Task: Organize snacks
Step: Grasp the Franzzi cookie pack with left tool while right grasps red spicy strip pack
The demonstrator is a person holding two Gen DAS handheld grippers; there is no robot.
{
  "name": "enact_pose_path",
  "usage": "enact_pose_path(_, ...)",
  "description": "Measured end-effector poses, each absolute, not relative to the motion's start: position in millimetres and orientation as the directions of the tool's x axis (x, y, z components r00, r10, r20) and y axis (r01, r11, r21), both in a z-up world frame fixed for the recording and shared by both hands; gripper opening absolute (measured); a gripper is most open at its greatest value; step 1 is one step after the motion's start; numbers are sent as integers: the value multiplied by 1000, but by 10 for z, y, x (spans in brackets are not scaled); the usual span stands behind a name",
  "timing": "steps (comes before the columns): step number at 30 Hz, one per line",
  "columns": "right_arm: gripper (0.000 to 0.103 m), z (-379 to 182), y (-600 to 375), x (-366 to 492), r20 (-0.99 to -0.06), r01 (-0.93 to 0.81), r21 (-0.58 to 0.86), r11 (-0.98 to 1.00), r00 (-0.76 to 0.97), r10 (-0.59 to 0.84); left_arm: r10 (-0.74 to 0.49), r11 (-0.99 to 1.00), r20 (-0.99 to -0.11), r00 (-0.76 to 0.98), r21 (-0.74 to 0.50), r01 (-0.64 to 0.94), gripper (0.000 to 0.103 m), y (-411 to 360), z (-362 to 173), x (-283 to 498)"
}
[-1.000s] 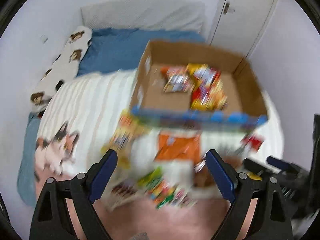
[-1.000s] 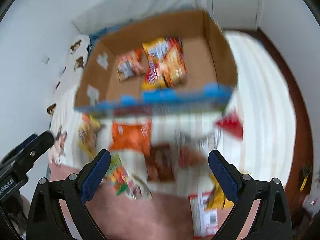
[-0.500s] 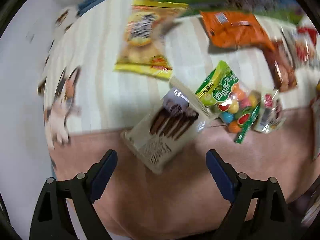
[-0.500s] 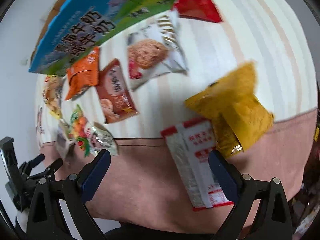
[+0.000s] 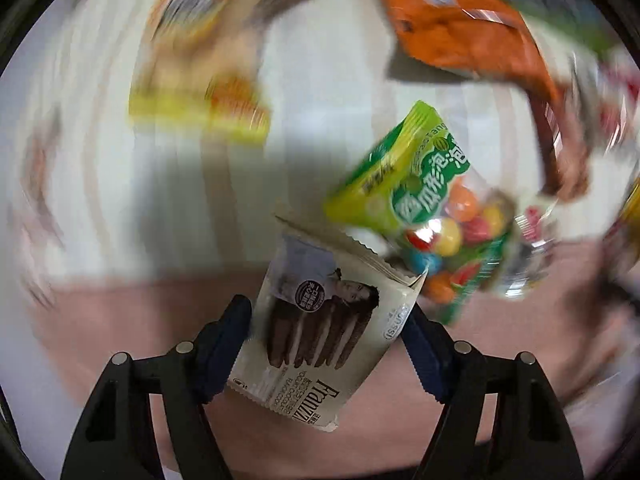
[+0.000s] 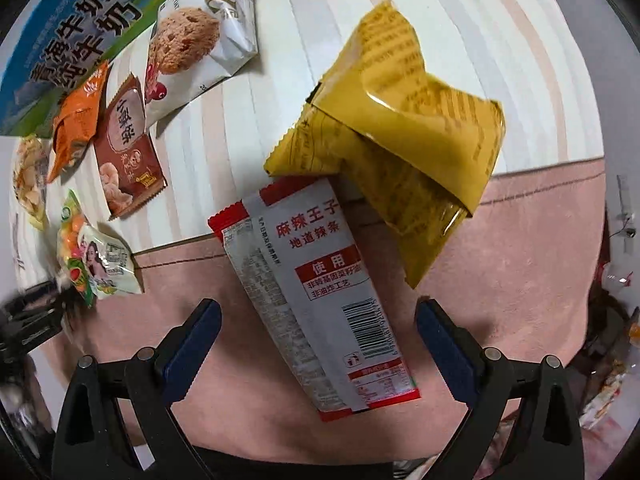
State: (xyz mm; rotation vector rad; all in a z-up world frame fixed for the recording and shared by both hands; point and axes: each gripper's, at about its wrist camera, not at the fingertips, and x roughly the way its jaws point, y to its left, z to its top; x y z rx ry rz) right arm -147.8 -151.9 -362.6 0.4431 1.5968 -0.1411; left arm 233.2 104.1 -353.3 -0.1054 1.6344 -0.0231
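My left gripper [image 5: 328, 336] has closed on a cream Franzzi wafer pack [image 5: 316, 332] with brown sticks printed on it; both blue pads touch its sides. A green candy bag [image 5: 424, 204] lies just beyond it. My right gripper [image 6: 318, 340] is open, its fingers either side of a red and silver spicy-strip packet [image 6: 316, 292] lying on the pink bed edge. A yellow packet [image 6: 400, 136] lies just beyond, overlapping that packet's top.
On the striped sheet lie an orange bag [image 5: 468, 36], a yellow chip bag [image 5: 200, 80], a brown pack [image 6: 128, 148] and a white cookie bag [image 6: 196, 36]. The blue and green printed side of the box [image 6: 76, 28] stands at the far left.
Both grippers dropped from over the box to the bed's front edge. The left jaws narrowed around the Franzzi pack. The right gripper moved closer over the red and silver packet.
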Motion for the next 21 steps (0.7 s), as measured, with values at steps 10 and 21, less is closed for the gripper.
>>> enact_pose_path(10, 100, -3655, -1301, -1376, -964, 374, 239, 896, -18, 264, -210, 969, -975, -74, -197, -148, 73, 1290, -3531, 2046)
enact_pose_path(21, 54, -3609, -1001, -1557, -988, 245, 152, 958, 38, 147, -152, 980, -987, -55, -143, -141, 61, 891, -3591, 1634)
